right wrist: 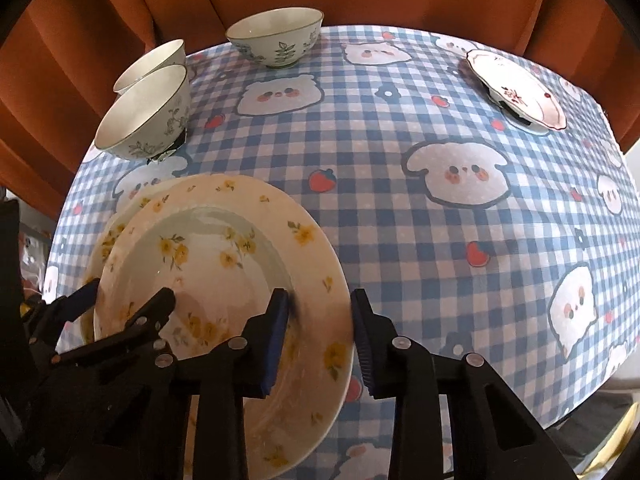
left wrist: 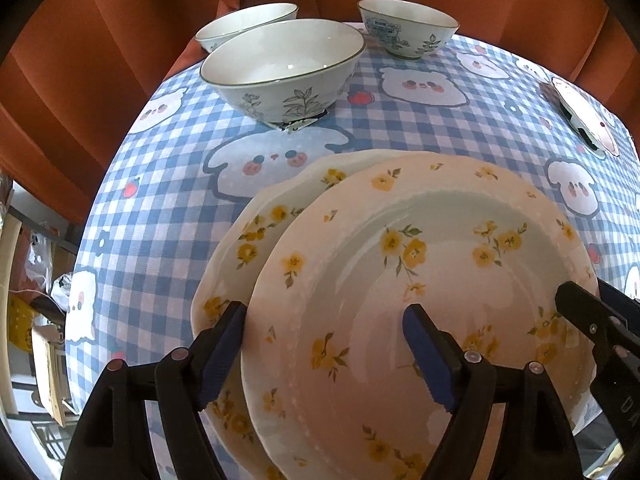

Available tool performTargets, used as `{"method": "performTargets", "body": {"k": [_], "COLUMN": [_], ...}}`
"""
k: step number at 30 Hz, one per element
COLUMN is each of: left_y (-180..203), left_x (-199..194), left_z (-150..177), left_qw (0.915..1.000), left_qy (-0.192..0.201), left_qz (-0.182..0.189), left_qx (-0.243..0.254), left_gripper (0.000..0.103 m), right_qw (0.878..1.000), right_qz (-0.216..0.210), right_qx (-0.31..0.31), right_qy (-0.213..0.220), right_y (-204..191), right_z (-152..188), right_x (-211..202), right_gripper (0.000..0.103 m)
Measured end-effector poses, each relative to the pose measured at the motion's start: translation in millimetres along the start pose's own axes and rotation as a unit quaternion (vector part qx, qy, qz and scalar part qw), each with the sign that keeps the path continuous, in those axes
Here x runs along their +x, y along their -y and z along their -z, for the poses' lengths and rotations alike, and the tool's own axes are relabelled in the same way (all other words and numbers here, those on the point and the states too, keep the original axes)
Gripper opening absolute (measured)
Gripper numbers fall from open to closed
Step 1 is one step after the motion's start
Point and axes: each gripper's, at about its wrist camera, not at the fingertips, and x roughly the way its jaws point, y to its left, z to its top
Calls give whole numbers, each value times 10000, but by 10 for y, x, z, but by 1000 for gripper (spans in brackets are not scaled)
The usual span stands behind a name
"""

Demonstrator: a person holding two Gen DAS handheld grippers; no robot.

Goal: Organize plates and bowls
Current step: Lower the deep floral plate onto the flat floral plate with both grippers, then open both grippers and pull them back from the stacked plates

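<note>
Two cream plates with yellow flowers lie stacked near me. The top plate (left wrist: pixel 400 272) (right wrist: pixel 224 256) sits shifted right on the lower plate (left wrist: pixel 248 240) (right wrist: pixel 100 248). My left gripper (left wrist: pixel 324 348) (right wrist: pixel 124 300) stands open astride the top plate's left rim, one pad outside the rim and one over the well. My right gripper (right wrist: pixel 320 336) straddles the right rim and is shut on it, one pad on the inner slope and one at the outer edge. Three white bowls with blue-green leaf prints stand at the far left: a near one (left wrist: pixel 280 68) (right wrist: pixel 148 112), one behind it (left wrist: pixel 244 24) (right wrist: pixel 152 60), and one apart (left wrist: pixel 408 28) (right wrist: pixel 276 36).
A small scalloped plate with a red pattern (right wrist: pixel 520 88) (left wrist: pixel 584 116) sits at the far right of the round table. A blue checked tablecloth (right wrist: pixel 400 200) with cartoon animals covers the table. Orange curtains (left wrist: pixel 80 80) hang behind it. Clutter shows below the table's left edge.
</note>
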Motion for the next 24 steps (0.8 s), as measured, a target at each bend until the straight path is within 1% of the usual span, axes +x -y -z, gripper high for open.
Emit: {"method": "performTargets", "body": {"k": [4, 10, 14, 22, 24], "left_y": [-62, -222, -267, -273, -278], "left_x": [-79, -201, -236, -237, -239], "left_z": [72, 100, 120, 136, 136], "left_qw": [10000, 9999, 9998, 9998, 9998], "left_qy": [-7, 50, 103, 107, 99], "left_qz": [10, 86, 97, 149, 180], "left_qx": [46, -130, -138, 54, 85], "left_gripper": [81, 81, 81, 82, 82], "right_qw": [10000, 9999, 9999, 9991, 9991], "right_qz": [45, 6, 29, 382, 402], "right_qx": [-5, -1, -50, -170, -137], "right_qy": [-31, -146, -125, -99, -96], "right_y": [-43, -141, -220, -346, -349], "right_z": [22, 51, 40, 21, 21], "right_x": [17, 105, 121, 159, 161], "right_gripper": [35, 36, 36, 41, 41]}}
